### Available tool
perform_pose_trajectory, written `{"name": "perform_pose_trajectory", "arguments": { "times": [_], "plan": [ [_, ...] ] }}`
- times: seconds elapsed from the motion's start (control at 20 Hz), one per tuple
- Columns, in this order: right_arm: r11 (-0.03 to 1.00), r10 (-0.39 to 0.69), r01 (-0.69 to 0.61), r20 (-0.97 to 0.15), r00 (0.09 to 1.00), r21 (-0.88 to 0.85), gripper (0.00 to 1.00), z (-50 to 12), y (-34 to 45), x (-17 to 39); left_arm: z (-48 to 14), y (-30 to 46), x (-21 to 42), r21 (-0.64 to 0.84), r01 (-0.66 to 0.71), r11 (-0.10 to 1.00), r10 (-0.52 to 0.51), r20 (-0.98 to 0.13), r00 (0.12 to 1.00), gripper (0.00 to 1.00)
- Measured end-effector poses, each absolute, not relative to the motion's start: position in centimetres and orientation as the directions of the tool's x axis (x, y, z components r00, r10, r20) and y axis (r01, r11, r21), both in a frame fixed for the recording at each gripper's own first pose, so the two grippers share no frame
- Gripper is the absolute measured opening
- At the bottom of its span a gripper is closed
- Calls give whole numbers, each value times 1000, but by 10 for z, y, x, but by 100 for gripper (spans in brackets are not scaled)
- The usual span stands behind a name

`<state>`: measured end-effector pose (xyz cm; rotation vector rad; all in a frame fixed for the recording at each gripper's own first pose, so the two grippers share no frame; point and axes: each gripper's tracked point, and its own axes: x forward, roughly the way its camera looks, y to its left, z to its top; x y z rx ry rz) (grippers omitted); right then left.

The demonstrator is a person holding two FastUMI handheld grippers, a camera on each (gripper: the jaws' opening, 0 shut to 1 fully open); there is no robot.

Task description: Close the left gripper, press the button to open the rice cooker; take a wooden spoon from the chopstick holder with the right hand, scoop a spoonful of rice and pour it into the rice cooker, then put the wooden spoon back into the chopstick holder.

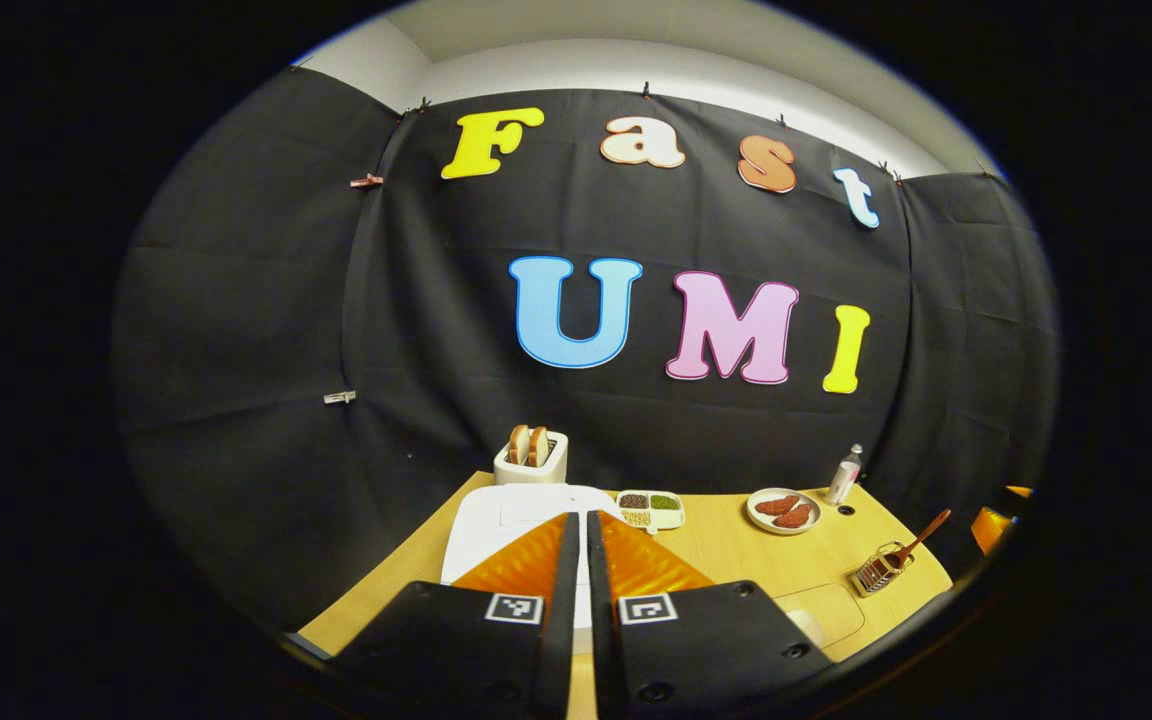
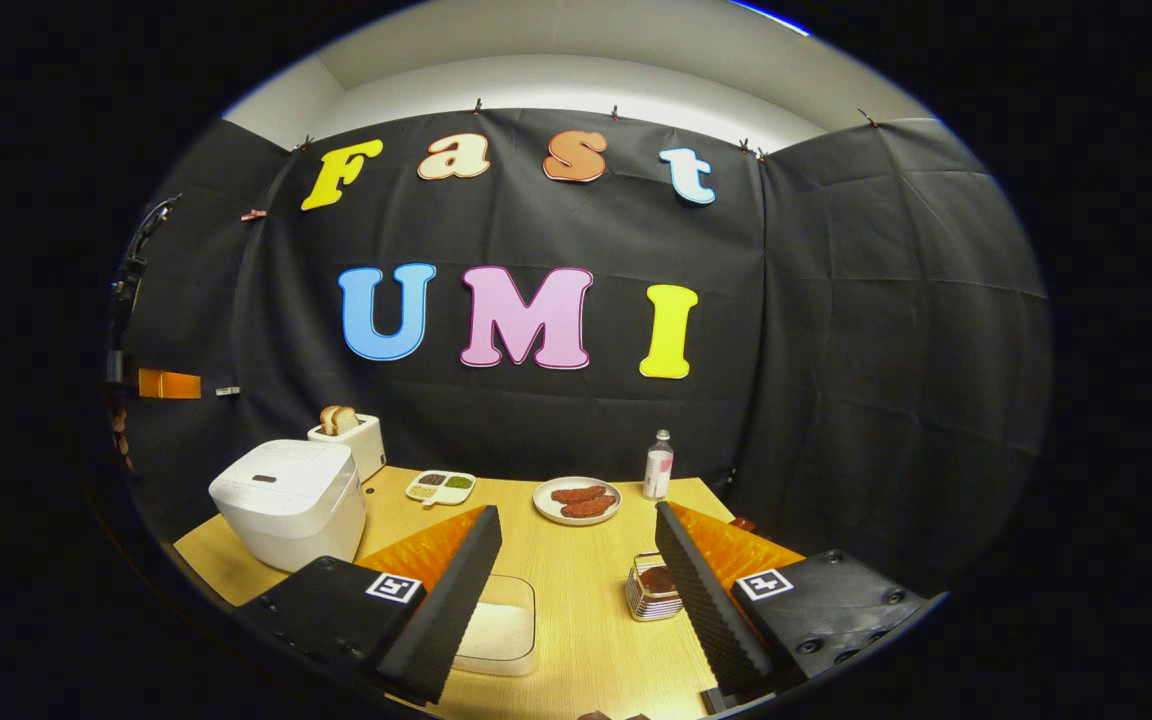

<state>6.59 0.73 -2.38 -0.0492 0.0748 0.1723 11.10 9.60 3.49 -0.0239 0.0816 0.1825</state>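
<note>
My left gripper [image 1: 577, 517] is shut with nothing between its fingers, and its tips hang over the closed lid of the white rice cooker [image 1: 496, 525]. Whether they touch the lid I cannot tell. The cooker [image 2: 286, 498] stands at the table's left. My right gripper [image 2: 576, 522] is open and holds nothing, above the table's front. Just inside its right finger stands the wire chopstick holder [image 2: 648, 597] with the wooden spoon [image 2: 658, 579] in it. The spoon [image 1: 921, 540] leans up and to the right out of the holder [image 1: 878, 572]. A clear box of rice [image 2: 501, 625] lies by the right gripper's left finger.
At the back stand a toaster [image 2: 351, 437] with bread, a divided grain tray [image 2: 441, 487], a plate [image 2: 576, 515] of brown pieces and a small bottle [image 2: 658, 465]. The wooden table [image 2: 576, 570] ends at the black cloth wall. An orange part [image 2: 168, 383] shows at the far left.
</note>
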Motion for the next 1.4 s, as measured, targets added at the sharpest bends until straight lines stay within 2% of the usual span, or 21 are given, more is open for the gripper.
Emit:
{"name": "perform_pose_trajectory", "arguments": {
  "times": [0.05,0.3,0.6,0.95,1.4],
  "plan": [
    [985,163,-167,-82,983,-47,98,-25,4,66,34,99,117,-38,-180,983,176,-87,980,9],
    [991,123,-129,-117,985,-46,98,-33,-12,63,21,115,152,-112,-166,980,151,-134,980,6],
    [994,79,-87,-135,988,-59,98,-37,-31,58,-31,127,196,-157,-143,977,95,-280,955,6],
    [996,58,-70,-167,984,-64,98,-45,-39,48,-103,131,225,-124,-129,984,63,-436,898,5],
    [998,33,-44,-188,982,-55,98,-53,-47,43,-124,138,226,-154,-131,979,44,-468,883,6]
  ]
}}
